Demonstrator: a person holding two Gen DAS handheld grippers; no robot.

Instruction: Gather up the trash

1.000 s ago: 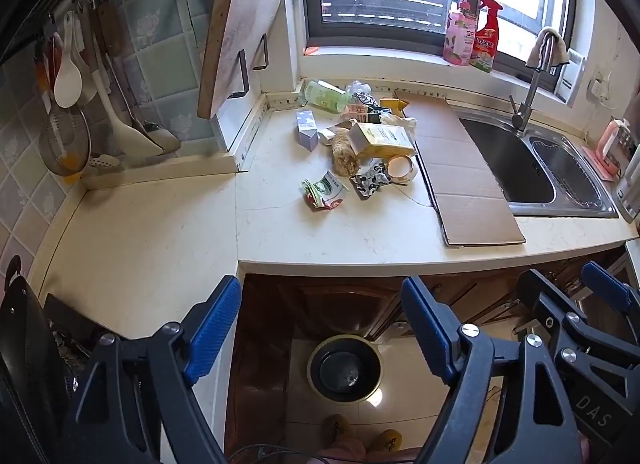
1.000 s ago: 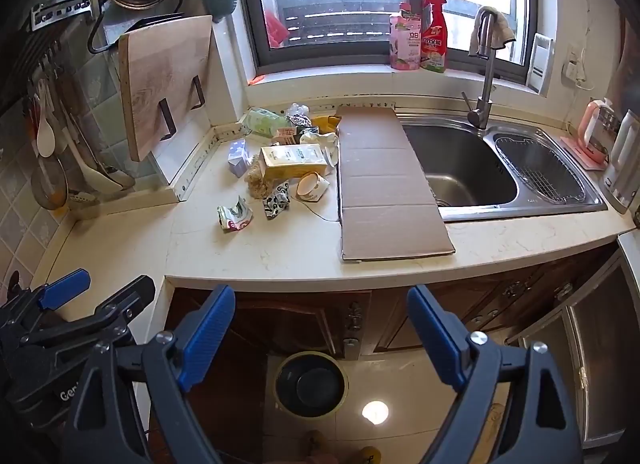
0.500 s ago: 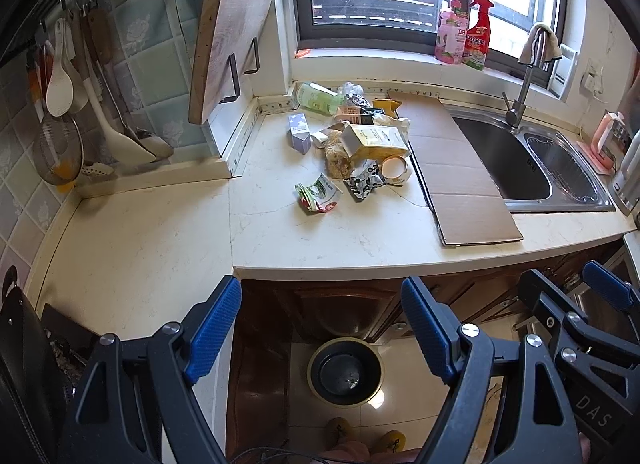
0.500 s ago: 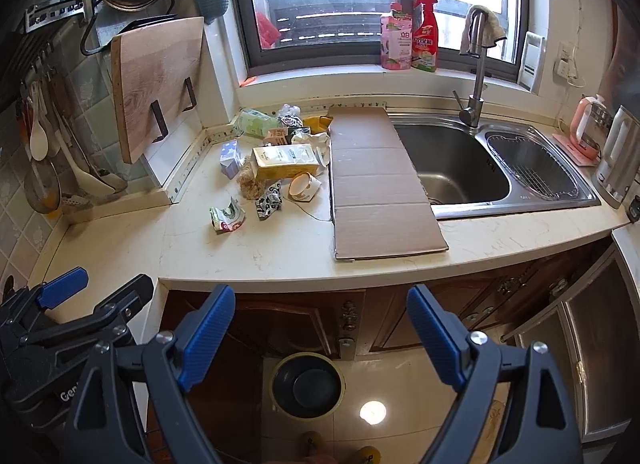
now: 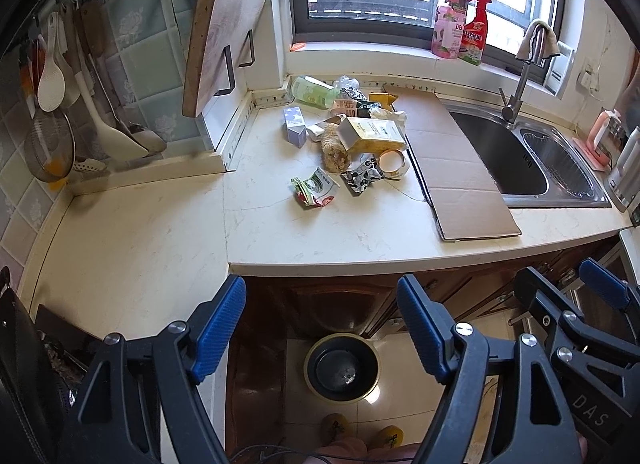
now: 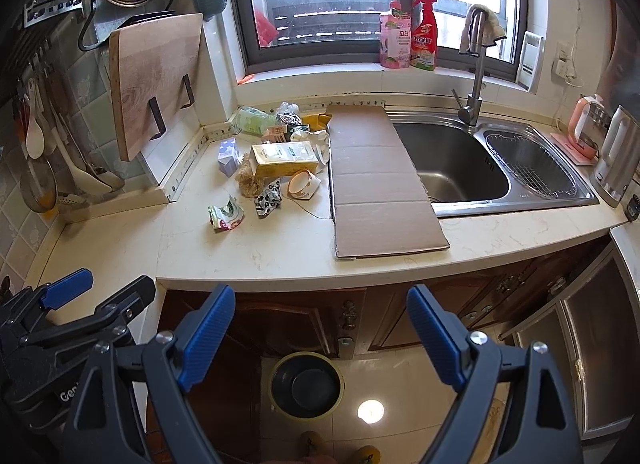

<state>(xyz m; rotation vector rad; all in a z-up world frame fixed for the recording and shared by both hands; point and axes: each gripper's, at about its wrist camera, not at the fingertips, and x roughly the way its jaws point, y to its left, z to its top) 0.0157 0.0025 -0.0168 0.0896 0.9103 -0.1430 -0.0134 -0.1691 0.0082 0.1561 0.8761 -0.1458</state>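
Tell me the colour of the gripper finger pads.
Blue, on both grippers; the right gripper's pads show best in the right wrist view.

Your surface: cream stone countertop (image 5: 320, 232), trash clustered at the back.
You have flattened cardboard (image 6: 376, 179) beside the sink (image 6: 452, 159), yellow carton (image 6: 286, 157), crumpled wrappers (image 6: 226, 215).
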